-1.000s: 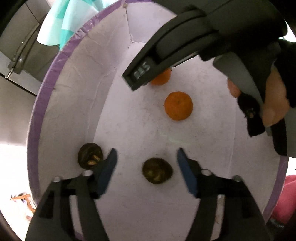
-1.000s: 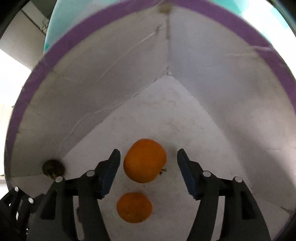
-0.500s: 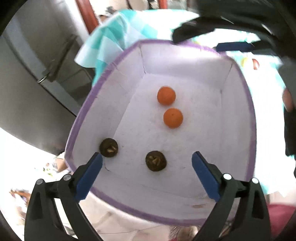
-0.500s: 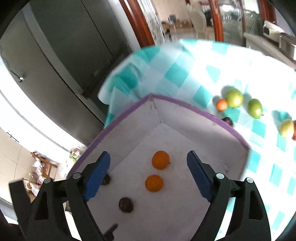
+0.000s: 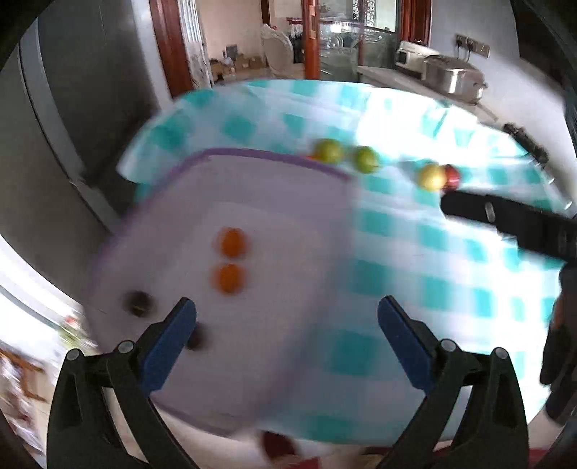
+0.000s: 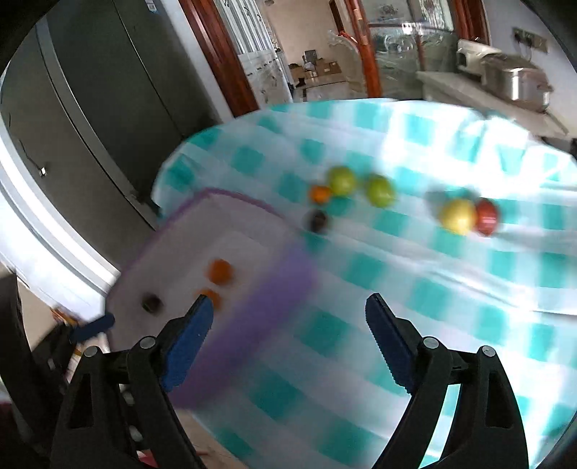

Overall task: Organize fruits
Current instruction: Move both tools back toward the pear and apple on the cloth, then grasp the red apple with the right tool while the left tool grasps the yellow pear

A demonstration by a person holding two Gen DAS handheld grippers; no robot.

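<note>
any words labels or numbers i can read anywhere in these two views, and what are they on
No text can be read in either view.
A small label at the top of the dark fridge in the right wrist view: too small and blurred to read.
The box, the checked tablecloth, the fruits and both grippers, left and right: no print visible.

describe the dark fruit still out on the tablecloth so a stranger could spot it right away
Start at the purple-rimmed white box on the teal-checked tablecloth. Just outside its far right wall lies a cluster of loose fruit. The dark fruit is the nearest of these to the box, below the small orange and green fruit; it is the only blackish-brown one outside the box.
</note>
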